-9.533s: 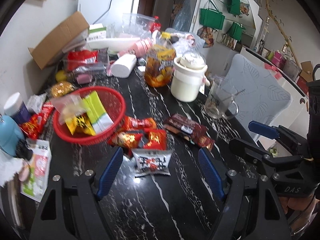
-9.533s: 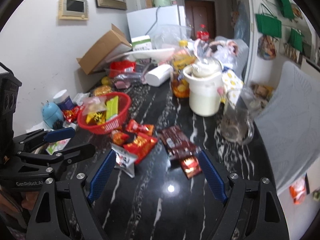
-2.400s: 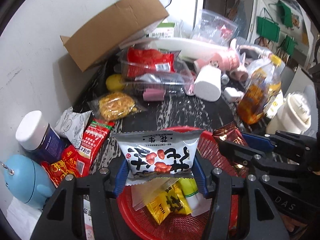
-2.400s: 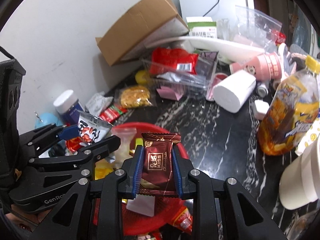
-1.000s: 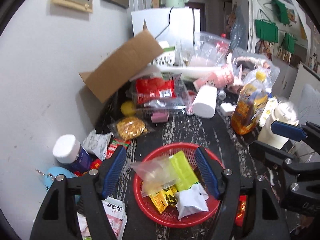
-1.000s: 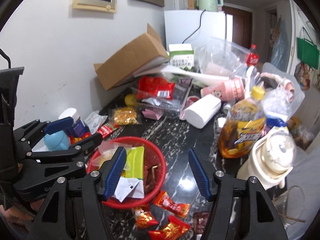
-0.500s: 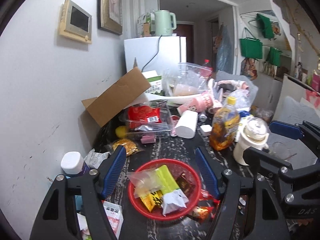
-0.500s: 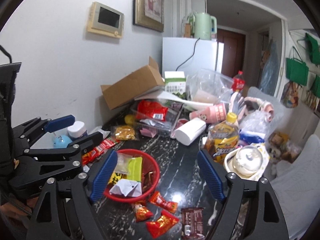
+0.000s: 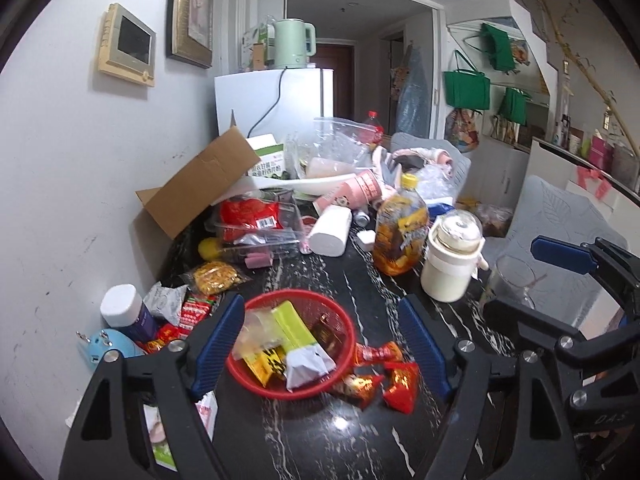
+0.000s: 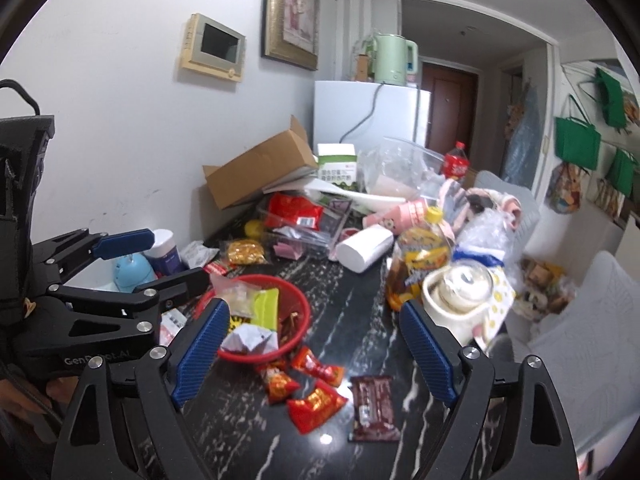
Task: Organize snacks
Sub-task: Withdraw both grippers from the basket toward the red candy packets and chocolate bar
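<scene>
A red basket [image 9: 340, 386] [image 10: 298, 334] sits on the black marble table and holds several snack packets, among them a white one [image 9: 306, 362] and a green one [image 9: 294, 326]. Red snack packets [image 9: 400, 386] [image 10: 316, 402] lie on the table right of the basket. A brown chocolate packet [image 10: 374, 408] lies further right. My left gripper [image 9: 320, 348] is open and empty, raised above the basket. My right gripper [image 10: 316, 348] is open and empty, raised above the loose red packets.
A cardboard box [image 9: 200, 184], a clear tray with a red bag [image 9: 250, 218], a white roll [image 9: 330, 234], an orange drink bottle [image 9: 400, 236], a white jug [image 9: 452, 260] and a glass [image 9: 514, 280] crowd the table's back and right. A white-capped jar [image 9: 124, 312] stands left.
Both grippers dropped their packets into the basket, opened, and have risen and pulled back from it. The white packet and the chocolate now lie in the basket.
</scene>
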